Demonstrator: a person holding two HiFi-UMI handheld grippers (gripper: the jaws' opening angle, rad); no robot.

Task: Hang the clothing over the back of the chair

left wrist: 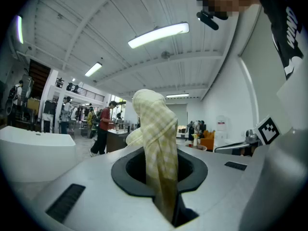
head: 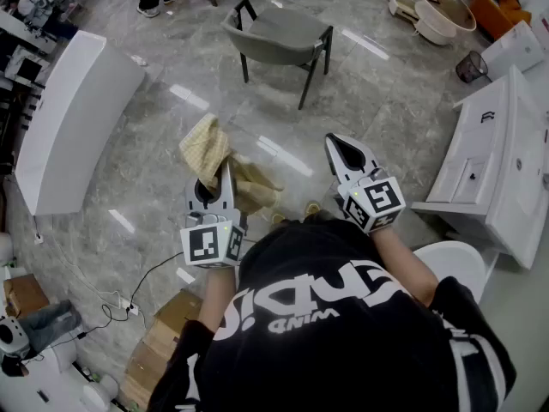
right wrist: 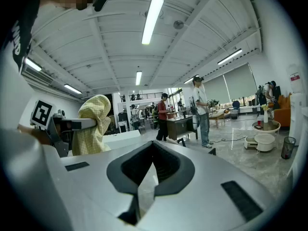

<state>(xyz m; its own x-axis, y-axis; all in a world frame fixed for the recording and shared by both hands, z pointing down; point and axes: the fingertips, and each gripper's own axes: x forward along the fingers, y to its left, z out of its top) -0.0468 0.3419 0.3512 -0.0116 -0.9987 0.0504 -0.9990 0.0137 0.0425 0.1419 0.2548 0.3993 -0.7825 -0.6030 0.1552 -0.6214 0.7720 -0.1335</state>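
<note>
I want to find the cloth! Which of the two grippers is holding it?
The left gripper: yellow checked cloth is pinched in its jaws. The right gripper holds nothing.

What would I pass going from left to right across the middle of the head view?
White tub → yellow checked cloth → right gripper → white sink cabinet.

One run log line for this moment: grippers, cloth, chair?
left gripper: jaws shut on checked cloth | right gripper: jaws together, empty | chair: bare
</note>
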